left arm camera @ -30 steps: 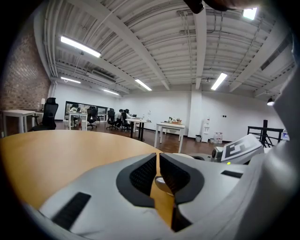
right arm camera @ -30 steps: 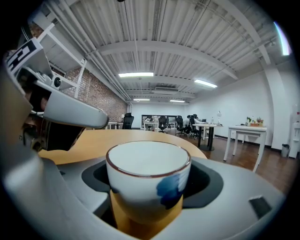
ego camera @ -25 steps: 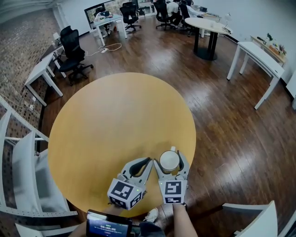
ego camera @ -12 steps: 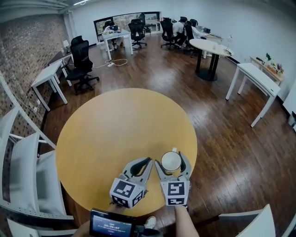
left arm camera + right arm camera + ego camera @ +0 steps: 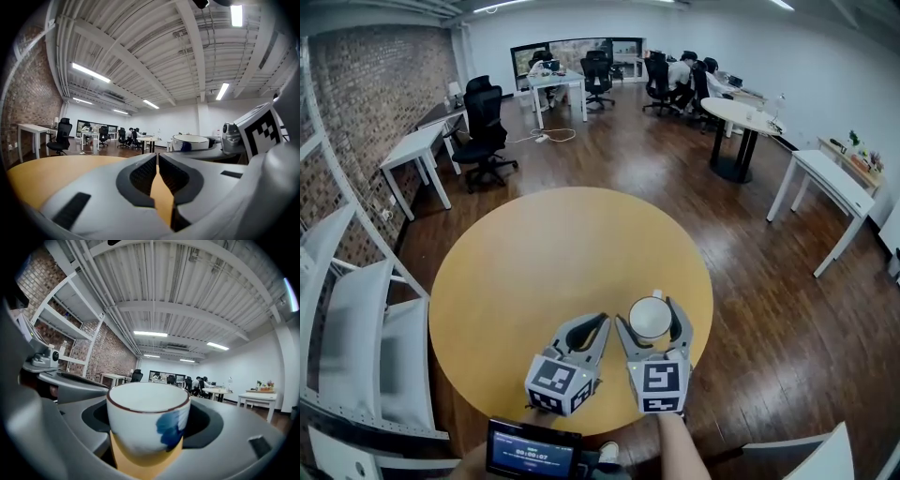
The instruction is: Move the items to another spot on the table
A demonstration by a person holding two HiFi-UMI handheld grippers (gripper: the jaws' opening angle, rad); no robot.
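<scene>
On the round wooden table [image 5: 534,272], my right gripper [image 5: 652,317] clamps the white cup [image 5: 147,423] to carry it elsewhere; my left gripper [image 5: 598,325] rests closed, empty.

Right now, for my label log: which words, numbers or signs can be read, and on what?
The screen at the bottom edge: digits, too small to read.
The left gripper and right gripper cubes: square marker patterns, no letters.
The cup: a blue mark, no print.
Nothing else readable.
</scene>
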